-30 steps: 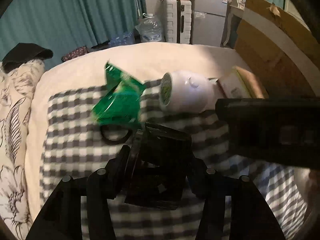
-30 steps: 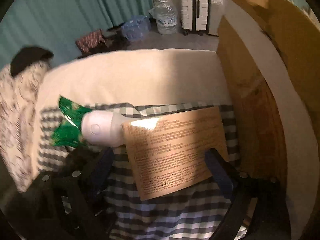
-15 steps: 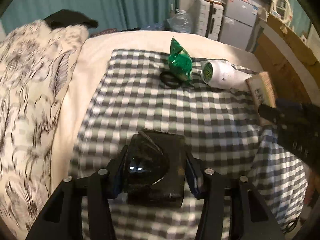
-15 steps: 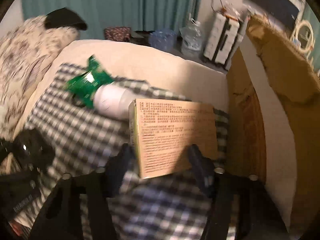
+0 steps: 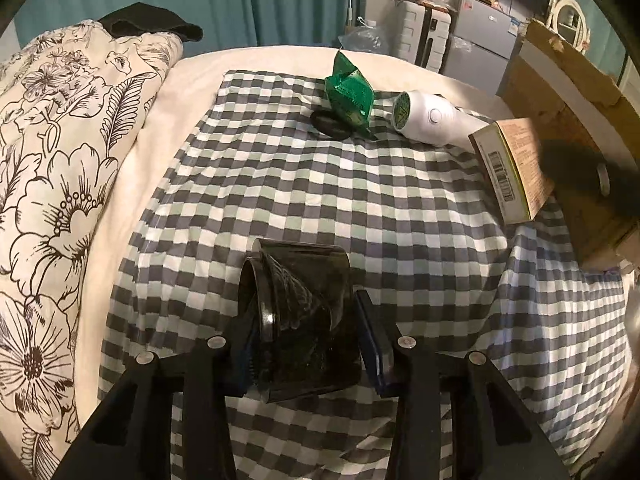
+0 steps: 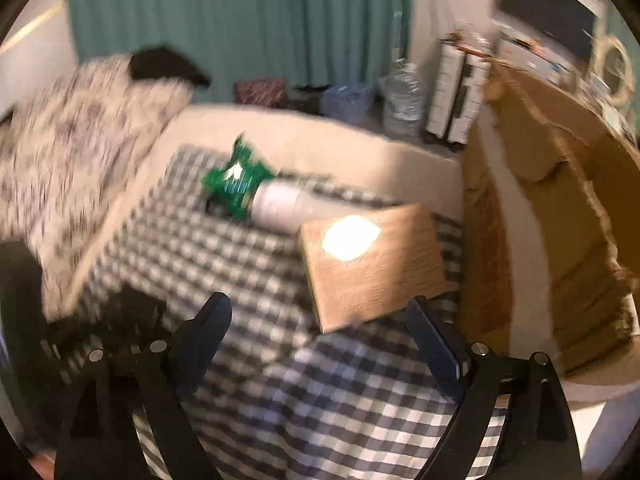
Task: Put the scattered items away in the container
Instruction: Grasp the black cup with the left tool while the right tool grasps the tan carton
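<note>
The left gripper (image 5: 304, 344) clamps the glossy black container (image 5: 302, 320); right jaws, wide, seemingly clear of the tilted box (image 6: 372, 264), which could topple.

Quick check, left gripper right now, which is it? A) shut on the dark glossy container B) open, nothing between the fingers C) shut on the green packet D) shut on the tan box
A: in the left wrist view the left gripper has both fingers pressed against the sides of the dark glossy container, while the green packet and tan box lie farther off on the checked cloth.
</note>
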Available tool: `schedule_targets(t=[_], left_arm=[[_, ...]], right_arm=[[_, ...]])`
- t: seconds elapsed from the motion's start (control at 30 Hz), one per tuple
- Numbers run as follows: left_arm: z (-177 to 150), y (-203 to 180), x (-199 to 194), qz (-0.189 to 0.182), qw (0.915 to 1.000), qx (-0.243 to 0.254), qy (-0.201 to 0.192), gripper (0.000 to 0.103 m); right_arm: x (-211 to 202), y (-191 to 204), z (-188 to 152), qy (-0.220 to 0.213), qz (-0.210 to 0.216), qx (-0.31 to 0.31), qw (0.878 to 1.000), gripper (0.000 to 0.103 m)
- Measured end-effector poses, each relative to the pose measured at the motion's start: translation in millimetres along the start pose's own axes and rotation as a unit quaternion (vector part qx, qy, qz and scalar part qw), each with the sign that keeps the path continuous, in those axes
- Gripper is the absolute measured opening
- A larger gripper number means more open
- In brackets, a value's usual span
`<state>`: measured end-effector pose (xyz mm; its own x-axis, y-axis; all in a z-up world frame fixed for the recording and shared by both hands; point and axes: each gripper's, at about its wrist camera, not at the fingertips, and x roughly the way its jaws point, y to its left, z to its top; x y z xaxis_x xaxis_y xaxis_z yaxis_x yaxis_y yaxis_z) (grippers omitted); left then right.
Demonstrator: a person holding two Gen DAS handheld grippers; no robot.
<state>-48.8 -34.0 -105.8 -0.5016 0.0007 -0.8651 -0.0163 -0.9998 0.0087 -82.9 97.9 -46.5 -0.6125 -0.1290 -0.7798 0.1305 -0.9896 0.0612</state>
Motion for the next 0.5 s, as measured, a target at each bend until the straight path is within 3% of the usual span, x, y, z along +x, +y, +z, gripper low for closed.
schedule_targets(t=[0.07, 0.13, 0.2, 0.33, 0.43, 0.5], left_arm=[[-4, 0, -2, 0.003, 1.0000, -0.003, -0.001, 0.043], [-9, 0, -3, 0.003, 1.0000, -0.006, -0.002, 0.043], [-12, 0, -2, 0.006, 1.0000, -0.002, -0.003, 0.043], [-9, 0, 3, 0.009, 0.9999, 0.004, -0.004, 0.043], [-7, 2, 5, 0.006, 1.0000, 0.004, -0.003, 0.043], [-6, 1, 6, 0.006, 1.0000, 0.006, -0.004, 0.043]], right_arm=[[9, -8, 10, 0.022, 0.008, 0.047, 0.999, 0.090], [27, -11, 18, 0.060, -0.019, 0.092, 0.994, 0.089], [42, -10, 23, 0.072, -0.059, 0.102, 0.990, 0.090], [79, 7, 27, 0.103, -0.141, 0.036, 0.984, 0.089], [104, 16, 21, 0.115, -0.211, -0.037, 0.970, 0.093], [108, 16, 17, 0.100, -0.217, -0.061, 0.969, 0.094]])
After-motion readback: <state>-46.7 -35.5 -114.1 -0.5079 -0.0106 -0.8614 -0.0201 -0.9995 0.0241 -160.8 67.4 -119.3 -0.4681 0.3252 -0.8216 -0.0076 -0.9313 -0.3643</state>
